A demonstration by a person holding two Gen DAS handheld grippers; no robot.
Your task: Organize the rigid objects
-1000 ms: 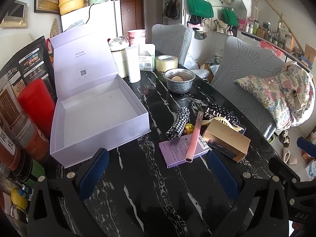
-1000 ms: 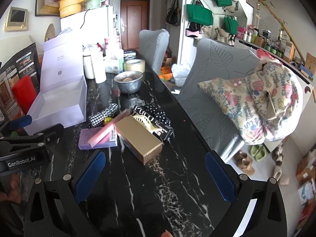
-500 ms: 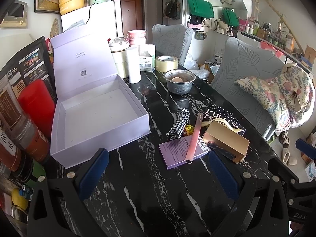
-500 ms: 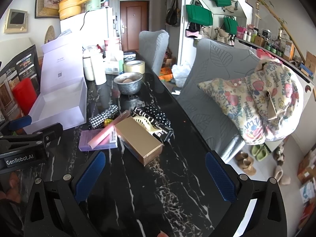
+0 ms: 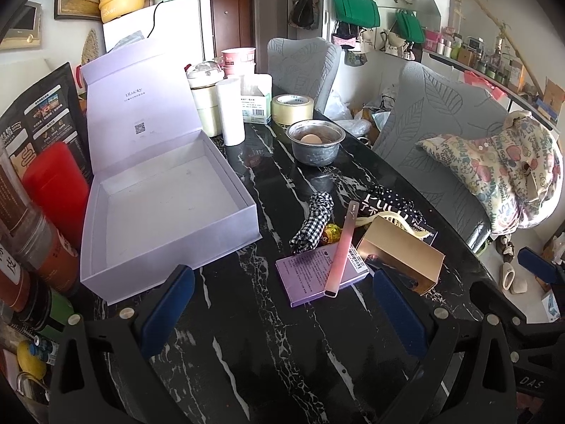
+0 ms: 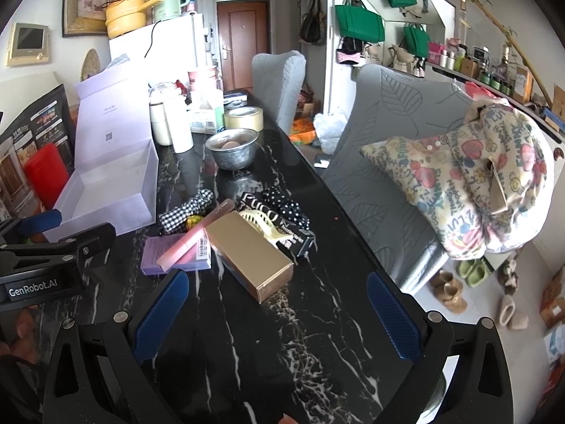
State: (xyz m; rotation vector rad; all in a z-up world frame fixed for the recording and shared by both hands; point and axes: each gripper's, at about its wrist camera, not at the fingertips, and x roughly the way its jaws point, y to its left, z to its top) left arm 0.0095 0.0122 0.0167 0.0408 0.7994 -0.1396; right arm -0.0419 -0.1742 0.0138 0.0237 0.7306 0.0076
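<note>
An empty lilac gift box (image 5: pixel 166 208) (image 6: pixel 106 190) with its lid raised sits at the left of the black marble table (image 5: pixel 254 335). To its right lie a flat purple box (image 5: pixel 314 275) (image 6: pixel 176 256) with a pink stick (image 5: pixel 342 251) (image 6: pixel 196 235) across it, a gold box (image 5: pixel 402 258) (image 6: pixel 249 254), a checked scrunchie (image 5: pixel 312 224), a black carton (image 6: pixel 279 221) and a cream hair claw (image 6: pixel 263 224). My left gripper (image 5: pixel 282 312) stands open short of the purple box. My right gripper (image 6: pixel 279 318) stands open just short of the gold box.
A steel bowl (image 5: pixel 315 141) holding an egg, a tape roll (image 5: pixel 292 109), white canisters (image 5: pixel 231 116) and a tissue box crowd the far end. Red and dark packages (image 5: pixel 53 190) line the left edge. Grey chairs (image 6: pixel 392 148) with a patterned cushion stand along the right.
Both views have crept slightly forward toward the pile of objects. Nothing on the table has moved, and both grippers stay open.
</note>
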